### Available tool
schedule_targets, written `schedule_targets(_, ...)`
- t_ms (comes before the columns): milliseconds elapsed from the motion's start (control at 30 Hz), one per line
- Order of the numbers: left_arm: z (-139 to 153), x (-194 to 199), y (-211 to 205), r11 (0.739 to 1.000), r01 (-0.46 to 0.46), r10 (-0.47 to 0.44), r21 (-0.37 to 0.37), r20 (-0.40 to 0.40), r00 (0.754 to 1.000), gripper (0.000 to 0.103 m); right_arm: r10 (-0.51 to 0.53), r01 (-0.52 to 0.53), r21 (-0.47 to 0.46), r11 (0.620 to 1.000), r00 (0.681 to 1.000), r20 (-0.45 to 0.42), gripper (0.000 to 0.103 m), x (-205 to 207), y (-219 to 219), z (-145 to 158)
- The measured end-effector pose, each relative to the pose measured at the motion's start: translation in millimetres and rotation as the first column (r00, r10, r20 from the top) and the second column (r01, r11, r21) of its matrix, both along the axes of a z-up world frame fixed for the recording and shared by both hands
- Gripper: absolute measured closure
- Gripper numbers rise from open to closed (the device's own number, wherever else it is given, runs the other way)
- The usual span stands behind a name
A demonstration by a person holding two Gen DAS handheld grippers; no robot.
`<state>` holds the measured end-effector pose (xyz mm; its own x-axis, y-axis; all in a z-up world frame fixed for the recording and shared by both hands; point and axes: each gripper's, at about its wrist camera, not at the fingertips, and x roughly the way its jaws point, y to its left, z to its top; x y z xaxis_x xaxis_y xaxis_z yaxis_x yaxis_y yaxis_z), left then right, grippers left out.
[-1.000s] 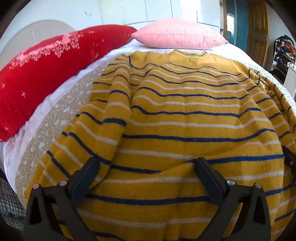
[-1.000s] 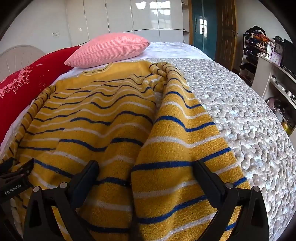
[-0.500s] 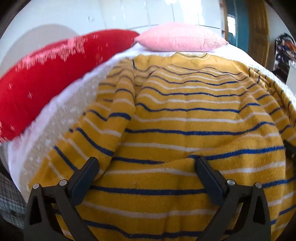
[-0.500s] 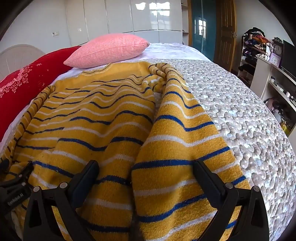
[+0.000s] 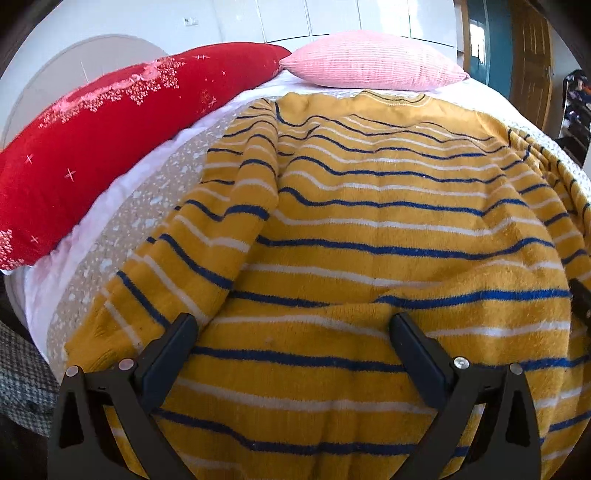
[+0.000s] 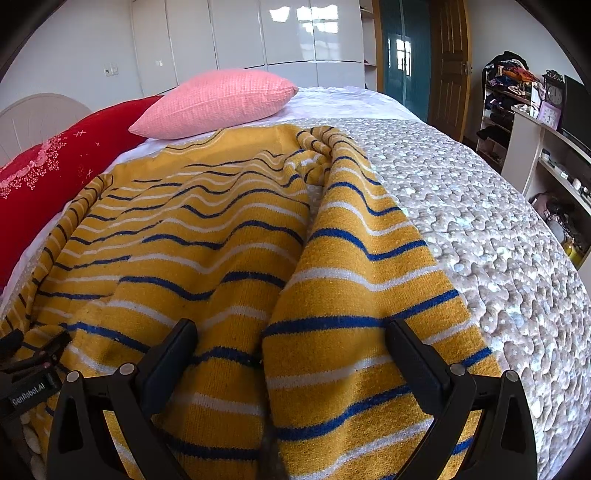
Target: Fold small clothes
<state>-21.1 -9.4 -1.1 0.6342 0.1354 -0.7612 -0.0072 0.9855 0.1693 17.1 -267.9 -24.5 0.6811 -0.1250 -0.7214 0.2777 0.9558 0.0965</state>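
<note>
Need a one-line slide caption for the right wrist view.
Open right gripper poised over a yellow striped sweater spread on a quilted bedspread, pink pillow beyond.

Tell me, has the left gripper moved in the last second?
Yes, slightly. In its own view the pink pillow now sits a little further right, so the left gripper swung leftward.

Lighting: bright daylight; glare on glossy wardrobe doors [image 6: 288, 33] at 12 o'clock. Focus: sharp. Edges: heavy fisheye bending, dark corner vignette.
</note>
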Motion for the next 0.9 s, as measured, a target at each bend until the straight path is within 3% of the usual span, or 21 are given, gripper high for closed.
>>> schedule_targets(67,0.1,-1.9,-4.8,0.999,0.026,-0.026,0.045,0.011,1.000,0.000,0.001,-0.001,0.008,1.000,1.000,0.006,0.000,-0.7,-1.0,0.2)
schedule_targets(133,1.9,0.7,-3.9,0.999,0.039,-0.038,0.035,-0.013,0.999,0.000,0.002,-0.002,0.012,1.000,1.000,0.009,0.000,-1.5,-0.4,0.6)
schedule_targets(233,9.3,5.8,8.7,0.996,0.062,-0.068,-0.068,-0.095,0.993,0.000,0.003,-0.004,0.018,1.000,1.000,0.010,0.000,-1.9,-1.1,0.9)
schedule_targets(267,16.4,2.9,17.2,0.986,0.078,-0.095,-0.148,-0.116,0.989,0.005,0.004,-0.005,0.021,1.000,1.000,0.012,0.000,-1.9,-1.6,1.0)
schedule_targets(367,42.0,-13.4,42.2,0.961,0.095,-0.114,-0.259,-0.058,0.992,0.007,0.006,-0.007,0.029,1.000,1.000,0.016,0.000,-2.5,-2.2,1.4)
schedule_targets(533,73.2,-18.5,115.3,0.967,-0.018,0.026,-0.255,0.031,0.999,0.007,0.005,-0.006,0.026,1.000,1.000,0.017,0.000,-3.9,-1.7,1.3)
schedule_targets(667,59.0,-3.0,173.1,0.946,-0.126,0.117,-0.299,-0.047,0.992,0.007,0.005,-0.005,0.022,1.000,1.000,0.015,0.000,-4.0,-1.7,1.4)
schedule_targets(833,29.1,16.7,201.6,0.910,-0.138,0.090,-0.391,-0.137,0.986,0.007,0.005,-0.005,0.011,1.000,1.000,0.008,0.000,-2.0,0.8,1.0)
schedule_targets(900,23.3,19.9,198.4,0.912,-0.131,0.082,-0.388,-0.142,0.987,0.008,0.005,-0.005,0.009,1.000,1.000,0.006,0.000,-1.7,1.2,0.7)
